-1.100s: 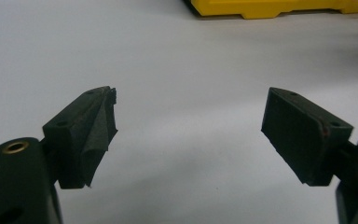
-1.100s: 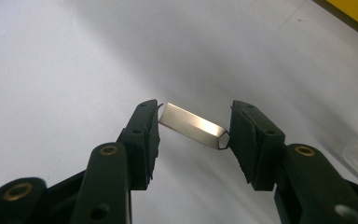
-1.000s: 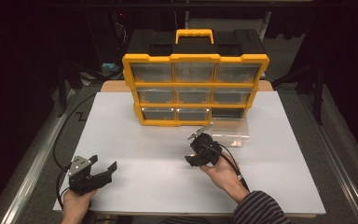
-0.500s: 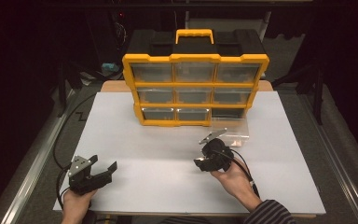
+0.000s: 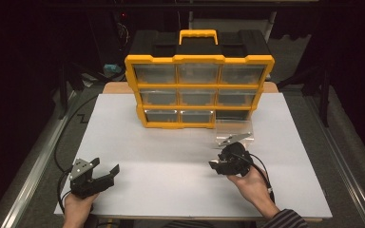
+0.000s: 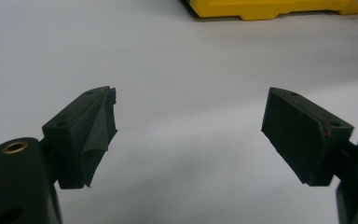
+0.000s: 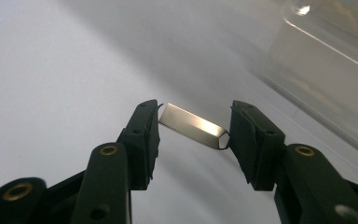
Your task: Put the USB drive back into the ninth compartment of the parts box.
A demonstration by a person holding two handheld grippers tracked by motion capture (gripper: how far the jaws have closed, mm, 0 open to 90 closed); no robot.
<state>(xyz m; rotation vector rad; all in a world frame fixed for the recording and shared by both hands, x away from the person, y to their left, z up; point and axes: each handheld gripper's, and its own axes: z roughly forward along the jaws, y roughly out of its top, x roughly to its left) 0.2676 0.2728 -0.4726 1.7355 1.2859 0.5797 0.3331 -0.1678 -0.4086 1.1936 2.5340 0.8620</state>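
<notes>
Metal clip [image 7: 193,126] clamped endwise between the right gripper [image 7: 193,133] pads, above the white table [image 5: 171,156].
Held just in front of a clear plastic drawer [image 5: 234,130] lying beside the yellow organiser [image 5: 199,90], bottom-right slot empty. Left gripper [image 5: 107,172] resting near the front-left table edge, well apart, jaws spread wide with nothing between them.

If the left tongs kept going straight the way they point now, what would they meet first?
Going by the left gripper view, the open left tongs face bare white tabletop, then the yellow base of the drawer organizer at the far end. That would likely come first, though depth is hard to judge.
</notes>
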